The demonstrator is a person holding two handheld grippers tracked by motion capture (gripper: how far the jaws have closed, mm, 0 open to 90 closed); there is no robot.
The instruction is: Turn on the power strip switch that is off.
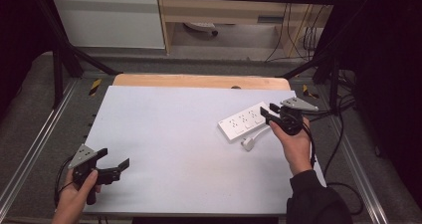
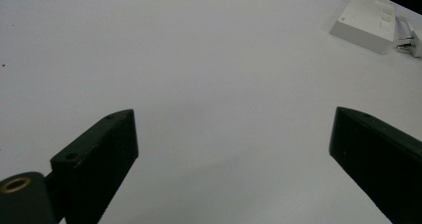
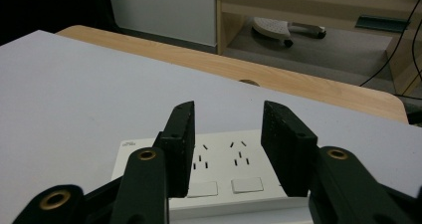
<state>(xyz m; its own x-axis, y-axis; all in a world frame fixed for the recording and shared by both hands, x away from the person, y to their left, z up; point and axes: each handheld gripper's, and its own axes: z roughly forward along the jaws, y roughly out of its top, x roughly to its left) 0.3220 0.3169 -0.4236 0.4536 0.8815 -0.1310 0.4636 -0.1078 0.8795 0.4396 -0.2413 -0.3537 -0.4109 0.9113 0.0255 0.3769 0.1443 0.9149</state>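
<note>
Nothing grasped yet: right gripper (image 1: 265,113) released, jaws over power strip (image 1: 243,122) near desk's (image 1: 169,134) right edge; left gripper (image 1: 115,165) released, idle near front-left corner.

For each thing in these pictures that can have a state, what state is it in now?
White three-outlet power strip: flat on the table, sockets empty in the views.
White plug: loose on the table beside the strip, not plugged in.
Left gripper: open, holding nothing.
Right gripper: open, jaws over the strip's end, not clamped.
</note>
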